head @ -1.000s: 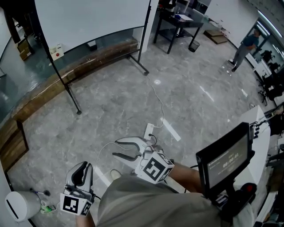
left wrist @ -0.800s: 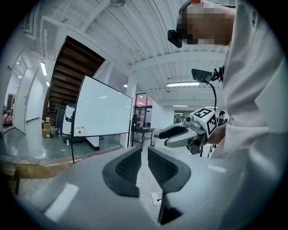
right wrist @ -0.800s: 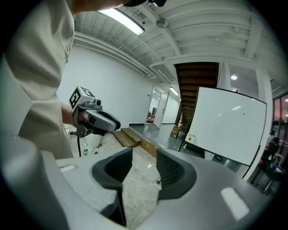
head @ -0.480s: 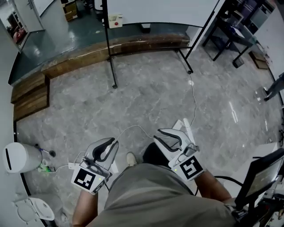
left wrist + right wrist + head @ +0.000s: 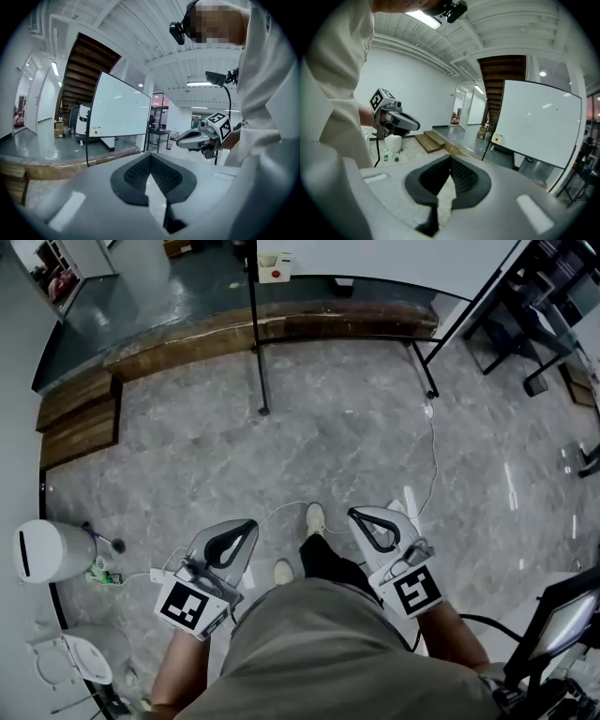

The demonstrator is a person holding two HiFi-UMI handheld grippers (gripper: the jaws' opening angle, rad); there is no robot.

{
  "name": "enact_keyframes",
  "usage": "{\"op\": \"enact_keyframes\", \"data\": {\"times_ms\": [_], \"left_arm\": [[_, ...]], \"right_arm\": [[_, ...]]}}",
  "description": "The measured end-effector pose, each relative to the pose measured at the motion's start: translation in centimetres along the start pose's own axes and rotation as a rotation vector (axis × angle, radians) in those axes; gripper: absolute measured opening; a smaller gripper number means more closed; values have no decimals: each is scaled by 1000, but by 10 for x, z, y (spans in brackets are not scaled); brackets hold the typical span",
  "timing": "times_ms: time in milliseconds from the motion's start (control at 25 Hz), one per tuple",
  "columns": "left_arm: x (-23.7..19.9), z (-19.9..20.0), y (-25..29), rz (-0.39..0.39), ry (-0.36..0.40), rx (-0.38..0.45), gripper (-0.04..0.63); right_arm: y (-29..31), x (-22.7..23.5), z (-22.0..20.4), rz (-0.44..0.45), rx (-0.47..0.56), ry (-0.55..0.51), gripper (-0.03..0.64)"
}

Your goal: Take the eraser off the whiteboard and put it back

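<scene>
head view, looking steeply down. my left gripper (image 5: 247, 524) and my right gripper (image 5: 357, 514) are held low in front of me, side by side and well apart. both point ahead over the grey marbled floor (image 5: 328, 446).

left gripper: the jaws have just been closing and stand pressed together, ribbed pads meeting at the tip, nothing between them. right gripper: the jaws have likewise just been closing and are together, also with nothing between them.

the whiteboard (image 5: 394, 257) stands on its black frame at the top edge of the head view, well apart from both grippers, behind a long wooden step (image 5: 309, 322). a small white block with a red spot, which i take to be the eraser (image 5: 274, 265), sits at the board's lower left corner, just beside the frame's left upright. neither gripper touches it. each gripper view shows the board upright ahead, with the block at that same corner.

a white cable (image 5: 432, 460) runs over the floor from the frame's right foot toward my right gripper. a white bin (image 5: 45, 551) stands at the left, near the wall. my shoe (image 5: 316, 518) shows between the two grippers.
</scene>
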State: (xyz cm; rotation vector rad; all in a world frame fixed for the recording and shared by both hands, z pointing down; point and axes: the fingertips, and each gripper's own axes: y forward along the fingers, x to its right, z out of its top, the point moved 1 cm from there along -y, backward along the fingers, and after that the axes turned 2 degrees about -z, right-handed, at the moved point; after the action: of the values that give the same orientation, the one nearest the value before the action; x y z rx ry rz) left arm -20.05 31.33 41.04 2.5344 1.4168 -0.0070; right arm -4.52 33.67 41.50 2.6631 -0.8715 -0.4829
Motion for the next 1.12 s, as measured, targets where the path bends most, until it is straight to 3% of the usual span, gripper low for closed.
{"op": "enact_keyframes", "data": {"times_ms": [600, 840, 1120], "left_arm": [[-88, 72, 190, 82, 51, -39, 6], [-126, 85, 226, 82, 47, -55, 6], [-209, 94, 255, 64, 47, -36, 6]], "right_arm": [[95, 212, -16, 71, 70, 52, 3], [135, 245, -18, 80, 63, 71, 3], [193, 281, 1, 31, 47, 66, 3]]}}
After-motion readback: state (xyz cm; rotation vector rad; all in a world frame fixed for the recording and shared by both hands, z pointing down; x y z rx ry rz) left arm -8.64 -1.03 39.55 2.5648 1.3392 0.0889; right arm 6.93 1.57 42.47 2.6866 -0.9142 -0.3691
